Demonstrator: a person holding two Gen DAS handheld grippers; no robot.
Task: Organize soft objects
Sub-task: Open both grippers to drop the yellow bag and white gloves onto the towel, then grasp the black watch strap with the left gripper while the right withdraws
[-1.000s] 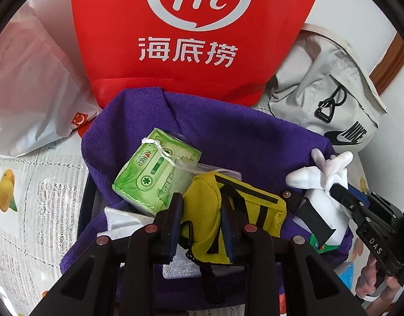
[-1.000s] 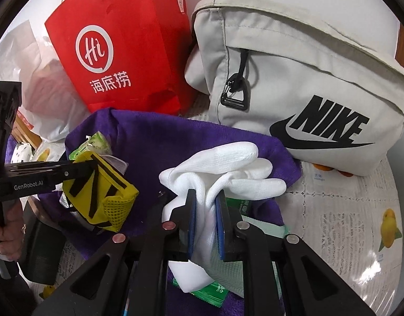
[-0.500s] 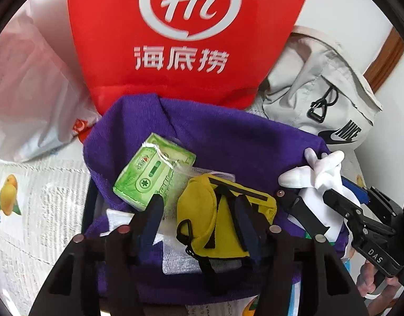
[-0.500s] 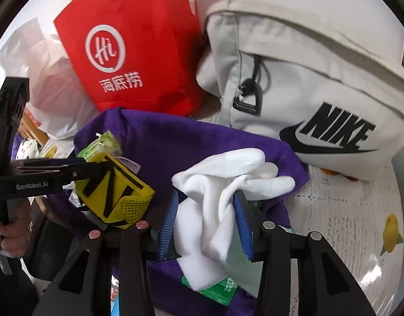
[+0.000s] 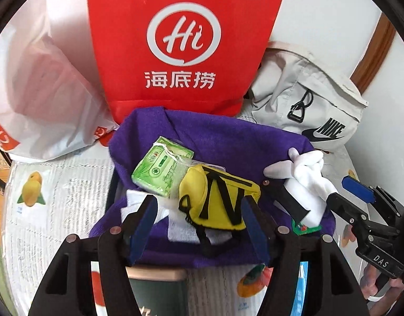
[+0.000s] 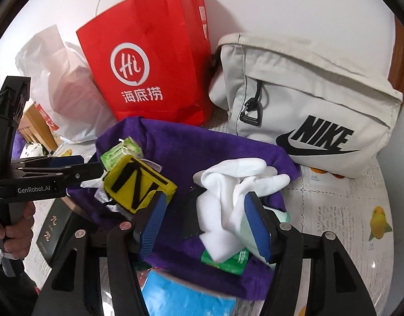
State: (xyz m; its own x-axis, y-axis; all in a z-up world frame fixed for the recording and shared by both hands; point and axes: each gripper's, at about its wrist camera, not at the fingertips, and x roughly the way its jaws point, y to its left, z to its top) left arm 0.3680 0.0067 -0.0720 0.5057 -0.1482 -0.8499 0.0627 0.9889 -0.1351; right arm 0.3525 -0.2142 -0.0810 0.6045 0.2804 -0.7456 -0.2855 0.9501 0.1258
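Since the earlier frame both grippers had released: left gripper (image 5: 199, 221) stood spread wide around the yellow mesh pouch (image 5: 217, 200), right gripper (image 6: 204, 223) wide around the limp white glove (image 6: 236, 184). Both lay on the fuzzy purple towel (image 5: 228, 142).

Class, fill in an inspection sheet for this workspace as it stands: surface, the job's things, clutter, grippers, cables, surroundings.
Surface: fruit-print tablecloth.
Job's things: purple towel carrying yellow pouch, white glove, green tissue pack.
Clutter: red paper bag, grey Nike bag, white plastic bag, dark box.
Grippers: left gripper open around the pouch; right gripper open around the glove.
Cables: nothing seen.
Surroundings: white wall behind.
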